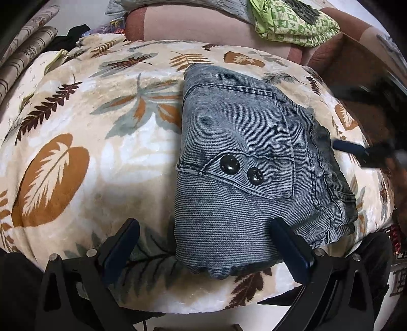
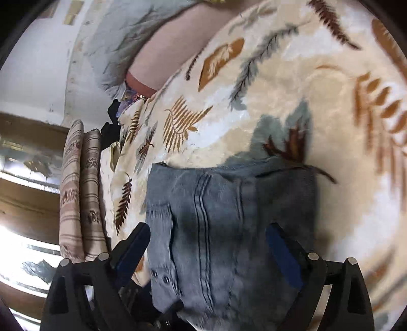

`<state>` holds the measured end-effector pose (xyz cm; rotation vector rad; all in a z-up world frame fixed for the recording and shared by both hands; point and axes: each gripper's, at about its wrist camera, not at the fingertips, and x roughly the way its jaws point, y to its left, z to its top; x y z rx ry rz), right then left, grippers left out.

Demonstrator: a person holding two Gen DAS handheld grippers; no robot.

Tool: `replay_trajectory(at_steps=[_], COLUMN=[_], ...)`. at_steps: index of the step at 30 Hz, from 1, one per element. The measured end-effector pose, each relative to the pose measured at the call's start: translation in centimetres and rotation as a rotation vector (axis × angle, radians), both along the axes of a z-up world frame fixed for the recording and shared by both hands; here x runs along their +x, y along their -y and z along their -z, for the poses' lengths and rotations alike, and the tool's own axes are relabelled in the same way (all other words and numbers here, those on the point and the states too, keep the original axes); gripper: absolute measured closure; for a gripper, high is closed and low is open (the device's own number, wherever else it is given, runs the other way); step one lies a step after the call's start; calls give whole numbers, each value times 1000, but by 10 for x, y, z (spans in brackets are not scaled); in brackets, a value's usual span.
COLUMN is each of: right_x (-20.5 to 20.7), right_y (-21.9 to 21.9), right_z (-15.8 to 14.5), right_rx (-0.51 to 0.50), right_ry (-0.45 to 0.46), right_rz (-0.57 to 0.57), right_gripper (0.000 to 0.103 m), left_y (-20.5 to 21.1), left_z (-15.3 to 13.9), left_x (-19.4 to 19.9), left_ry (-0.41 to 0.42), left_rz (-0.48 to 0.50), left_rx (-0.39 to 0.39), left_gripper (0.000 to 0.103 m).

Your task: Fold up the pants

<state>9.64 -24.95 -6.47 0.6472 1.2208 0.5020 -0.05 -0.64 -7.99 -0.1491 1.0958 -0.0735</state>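
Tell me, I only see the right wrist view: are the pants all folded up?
Observer: Yes. The pants lie as a compact folded bundle on the blanket.
Operator: Where's the other gripper?
Observer: The left gripper is open at the bundle's near edge, with one finger over the denim and the other over the blanket.
Operator: Is anything else up there?
Observer: A green cloth lies beyond the blanket, on a pinkish cushion.
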Motion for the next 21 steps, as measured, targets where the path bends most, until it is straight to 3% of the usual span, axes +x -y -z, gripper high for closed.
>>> replay_trajectory(at_steps=[5, 8, 13, 19, 21], right_x=[-41, -52, -60, -63, -63], right_y=[31, 43, 56, 62, 64], right_z=[3, 14, 30, 33, 34], right_rx=[7, -42, -10, 7, 18], right_ry=[1, -11, -43, -47, -50], right_rz=[30, 45, 77, 78, 81], right_gripper=[9, 9, 9, 9, 9], left_y=[0, 2, 2, -34, -44], left_z=[0, -2, -4, -36, -37], left_x=[-1, 0, 0, 10, 24], left_ry=[1, 2, -5, 57, 35], left_rz=[2, 9, 19, -54, -68], left_rx=[3, 21, 24, -132, -169], left_gripper=[0, 0, 1, 1, 1])
